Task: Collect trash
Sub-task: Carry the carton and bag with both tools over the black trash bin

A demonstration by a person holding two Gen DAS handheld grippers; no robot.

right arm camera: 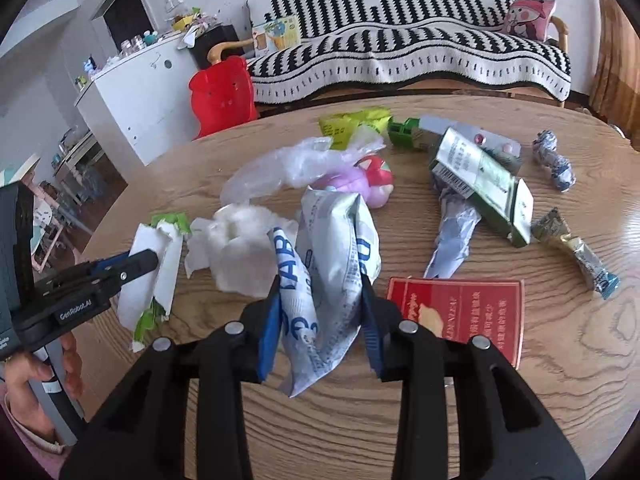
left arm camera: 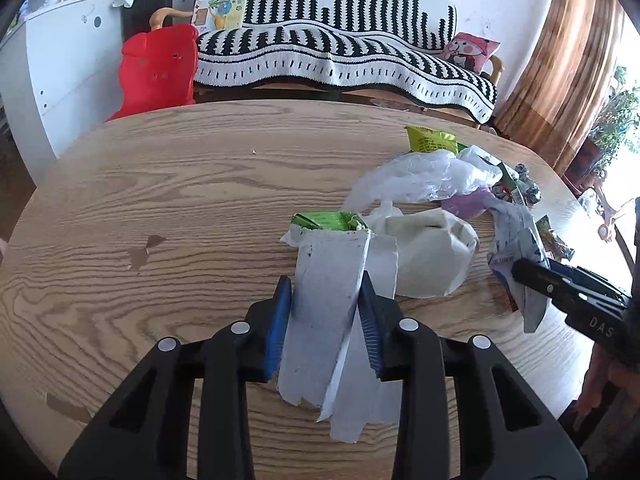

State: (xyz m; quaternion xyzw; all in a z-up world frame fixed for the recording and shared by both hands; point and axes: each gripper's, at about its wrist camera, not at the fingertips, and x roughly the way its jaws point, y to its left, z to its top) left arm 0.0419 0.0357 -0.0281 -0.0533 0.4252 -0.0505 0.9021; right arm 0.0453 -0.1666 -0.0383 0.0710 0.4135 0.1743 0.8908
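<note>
Left gripper (left arm camera: 326, 300) pinches a torn white carton piece (left arm camera: 324, 312) with green print, held over the wooden tabletop (left arm camera: 160, 208) near its middle. Right gripper (right arm camera: 320, 304) is clamped on a crumpled white-and-blue wrapper (right arm camera: 332, 264). White tissue (right arm camera: 240, 248) lies between the 2. Red flat box (right arm camera: 460, 312) sits just right, toward the near edge; clear plastic bag (right arm camera: 292, 164) lies behind.

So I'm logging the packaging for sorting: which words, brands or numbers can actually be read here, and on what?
"DAS": side of the right hand-held gripper.
"GenRobot.AI": side of the left hand-held gripper.
"AB", partial blue letters: crumpled white wrapper in the right gripper.
Red flat pack: gold print, too blurred to read.
Green-and-white carton: barcode and small print, unreadable.
Yellow-green packet: print too small.
</note>
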